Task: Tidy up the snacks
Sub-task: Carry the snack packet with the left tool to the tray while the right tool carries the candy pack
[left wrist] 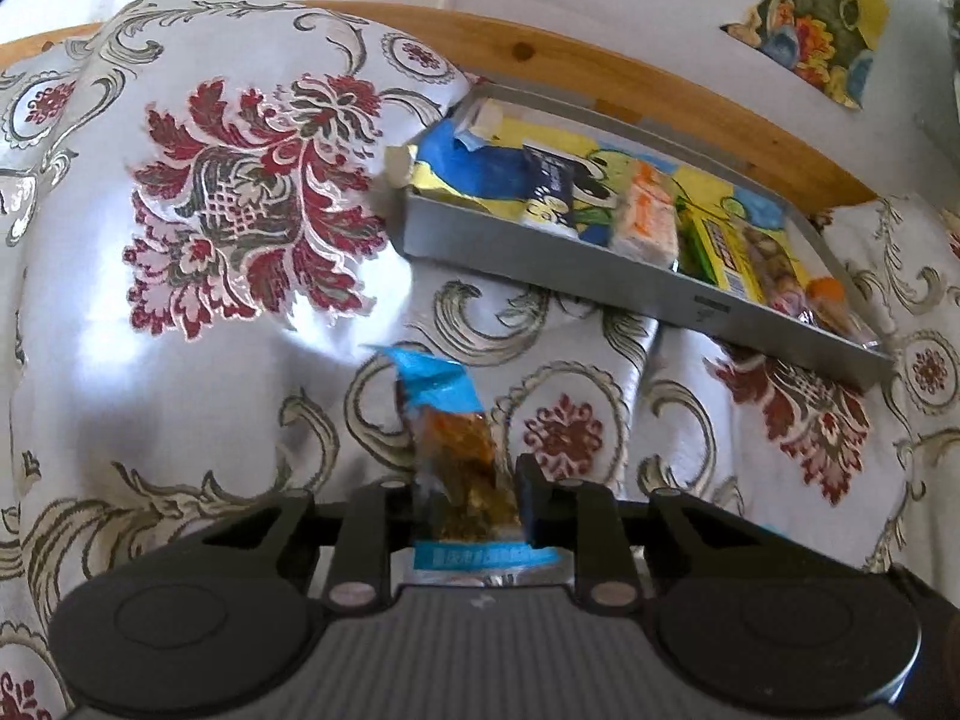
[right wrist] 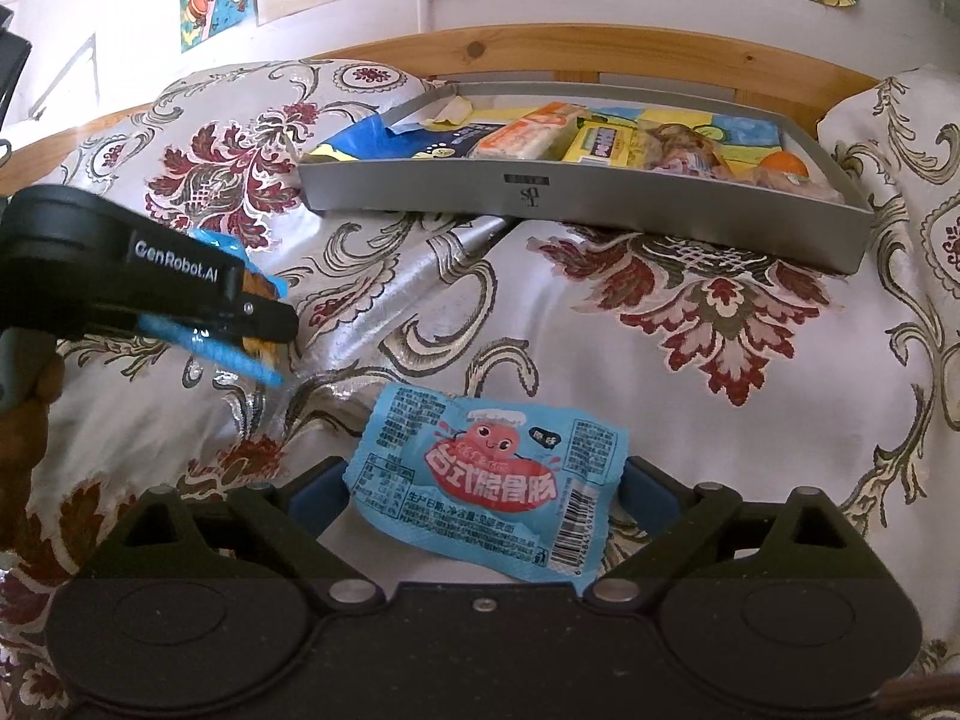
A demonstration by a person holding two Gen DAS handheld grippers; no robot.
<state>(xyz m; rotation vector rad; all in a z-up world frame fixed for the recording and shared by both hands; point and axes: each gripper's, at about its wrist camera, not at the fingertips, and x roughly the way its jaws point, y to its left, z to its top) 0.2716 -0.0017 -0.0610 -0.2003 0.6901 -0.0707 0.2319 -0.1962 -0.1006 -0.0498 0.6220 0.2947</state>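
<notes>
Blue-wrapped snack pouch (right wrist: 489, 483) lies flat on the brocade bedspread (right wrist: 690, 372), between the wide-spread fingers of the right tool (right wrist: 480, 501). The left tool (left wrist: 465, 495) pinches a clear packet with blue ends (left wrist: 453, 438). A grey tray (right wrist: 588, 195) of snacks sits at twelve o'clock. Mid-gathering, I judge: next, close on the pouch and carry both to the tray.

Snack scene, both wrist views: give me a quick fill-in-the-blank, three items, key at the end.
1. The left tool is shut on a clear snack packet with ____ ends.
2. The blue sausage packet lies between the fingers of the ____ tool.
3. The other snacks sit in a grey ____ beside the wooden rail.

Missing words: blue; right; tray
</notes>
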